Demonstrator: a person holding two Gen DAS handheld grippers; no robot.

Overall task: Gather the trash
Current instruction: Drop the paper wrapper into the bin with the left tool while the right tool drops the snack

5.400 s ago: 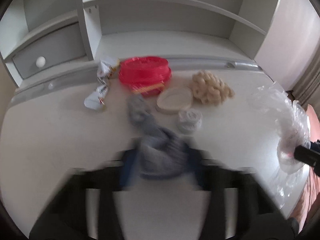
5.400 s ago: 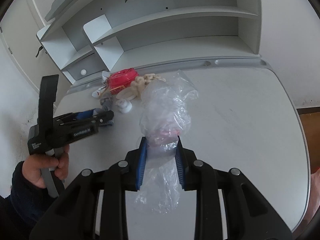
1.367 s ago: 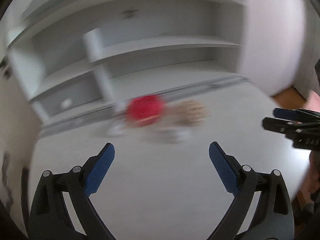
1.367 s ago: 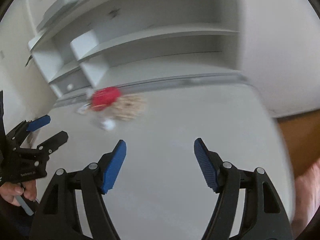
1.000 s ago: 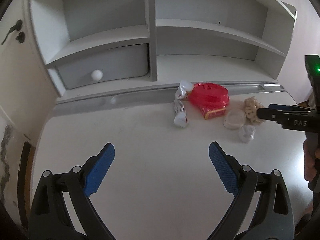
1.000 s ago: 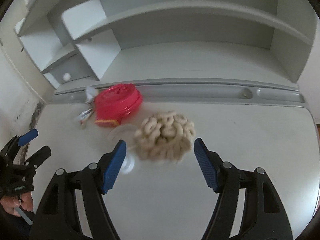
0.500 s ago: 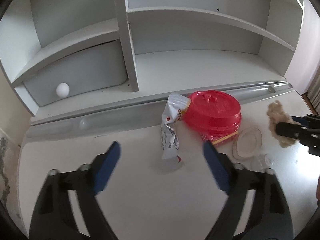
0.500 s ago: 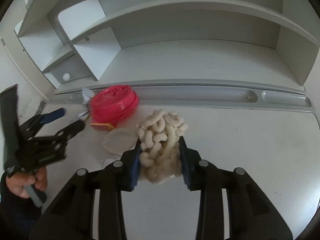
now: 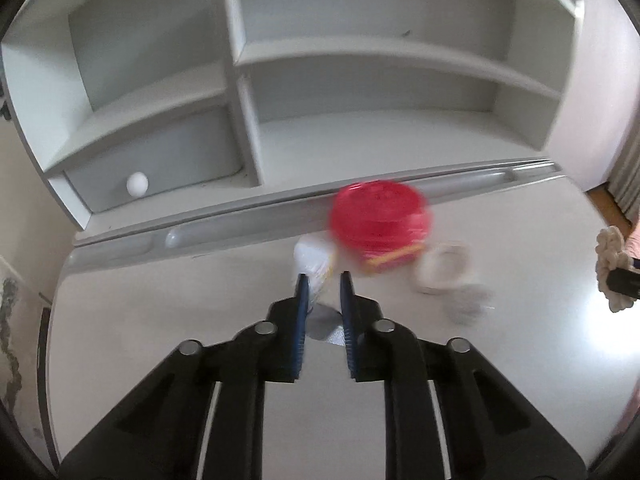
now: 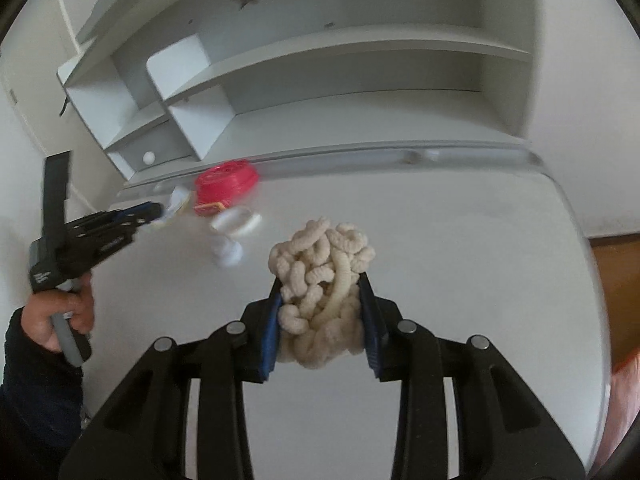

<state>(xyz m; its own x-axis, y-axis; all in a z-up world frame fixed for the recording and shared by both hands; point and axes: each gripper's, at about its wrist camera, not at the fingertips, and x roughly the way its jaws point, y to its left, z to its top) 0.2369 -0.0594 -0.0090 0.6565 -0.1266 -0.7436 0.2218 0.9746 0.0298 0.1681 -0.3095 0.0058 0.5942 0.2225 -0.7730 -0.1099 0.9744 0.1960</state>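
Left gripper [image 9: 323,280]: clamped on the white wrapper [image 9: 314,266], just before the red lid [image 9: 380,222]
Right gripper [image 10: 320,284]: narrow, gripping the cream puff cluster [image 10: 322,264]; above the surface [image 10: 460,248]
Nearby: clear cup [image 10: 236,220] beside the red lid

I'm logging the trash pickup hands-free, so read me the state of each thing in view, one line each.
left gripper: shut on the white wrapper.
white wrapper: pinched, crumpled, beside the red lid.
right gripper: shut on the cream yarn bundle.
cream yarn bundle: held, squeezed between the pads.
red lid: resting on the desk, untouched.
clear plastic lid: lying on the desk, untouched.
drawer: closed.
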